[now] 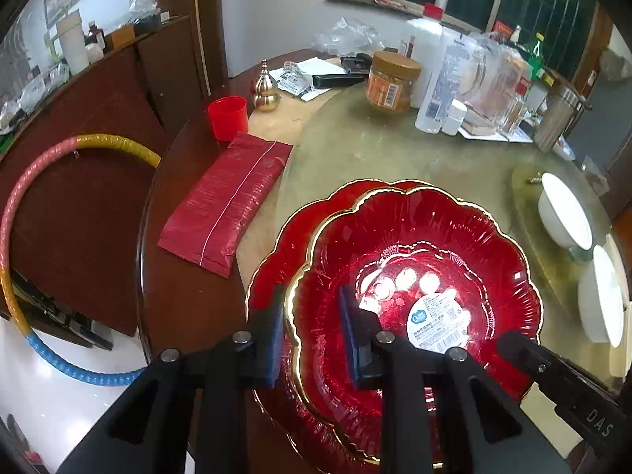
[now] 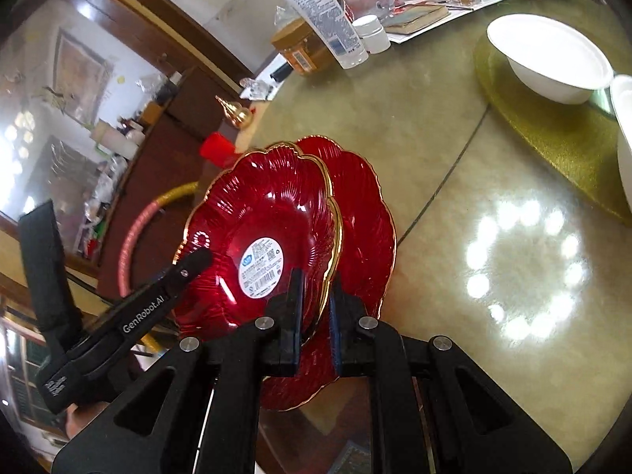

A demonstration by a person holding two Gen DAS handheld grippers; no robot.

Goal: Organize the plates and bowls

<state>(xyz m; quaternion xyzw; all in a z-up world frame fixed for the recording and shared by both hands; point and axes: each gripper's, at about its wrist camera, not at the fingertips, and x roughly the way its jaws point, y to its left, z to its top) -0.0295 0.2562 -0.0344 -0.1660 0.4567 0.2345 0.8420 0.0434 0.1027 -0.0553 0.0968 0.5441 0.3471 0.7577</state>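
Two red glass plates with gold scalloped rims lie stacked on the round table. The upper red plate [image 1: 418, 276] [image 2: 256, 237] carries a white sticker and sits on the lower red plate [image 1: 284, 252] [image 2: 363, 213]. My left gripper [image 1: 316, 331] has its jaws apart, one finger on each side of the upper plate's left rim. My right gripper [image 2: 316, 316] is closed on the upper plate's rim and also shows at the lower right of the left wrist view. Two white bowls [image 1: 565, 209] [image 2: 549, 59] stand at the right on a gold mat [image 2: 553, 134].
A red foil packet [image 1: 225, 201], a red cup [image 1: 227, 116] and a gold gourd ornament [image 1: 265, 89] lie left of the plates. Bottles, a brown-lidded jar [image 1: 391, 81] and clutter fill the table's far side. A coloured hoop [image 1: 23, 237] leans beyond the table edge.
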